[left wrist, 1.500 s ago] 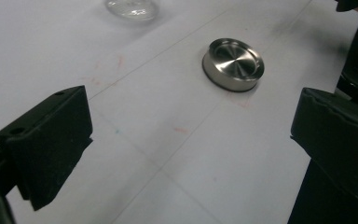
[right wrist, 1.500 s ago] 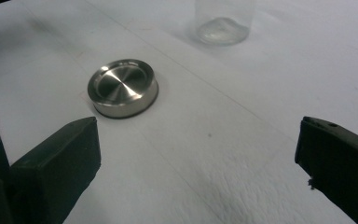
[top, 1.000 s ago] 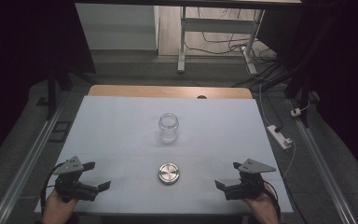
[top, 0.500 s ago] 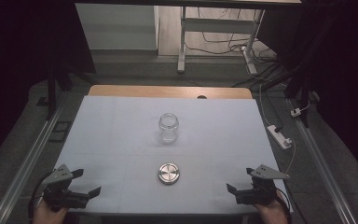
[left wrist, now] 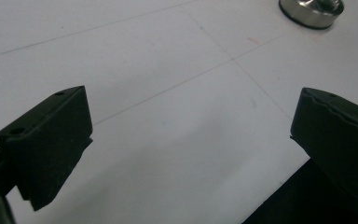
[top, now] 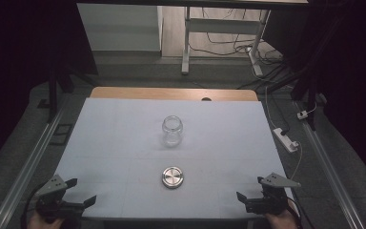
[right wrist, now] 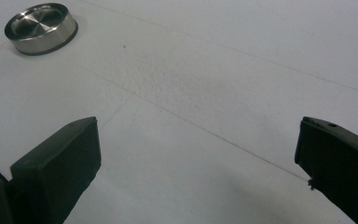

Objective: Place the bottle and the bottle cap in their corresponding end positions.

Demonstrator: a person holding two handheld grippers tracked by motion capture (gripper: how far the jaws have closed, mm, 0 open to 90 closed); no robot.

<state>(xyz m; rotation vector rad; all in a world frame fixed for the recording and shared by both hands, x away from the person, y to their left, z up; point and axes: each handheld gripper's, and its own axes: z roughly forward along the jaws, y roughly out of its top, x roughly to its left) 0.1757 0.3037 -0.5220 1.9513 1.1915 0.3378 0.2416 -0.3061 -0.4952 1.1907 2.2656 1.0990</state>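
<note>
A: Lid (top: 174,176), round steel, lies flat at the table's (top: 124,133) near middle; no readable writing.
B: Jar (top: 172,130)?
A: Clear glass, upright, farther back, apart from it, unlabelled.
B: Grippers?
A: Left gripper (top: 76,200) and right gripper (top: 248,201) sit at the near corners, jaws spread wide, grasping nothing.

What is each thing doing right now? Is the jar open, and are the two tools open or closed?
Glass jar: upright, open, no lid on it, looks empty.
Metal lid: lying flat on the table, apart from the jar, untouched.
Left tool: jaws wide open, holding nothing, at the near left corner.
Right tool: jaws wide open, holding nothing, at the near right corner.
</note>
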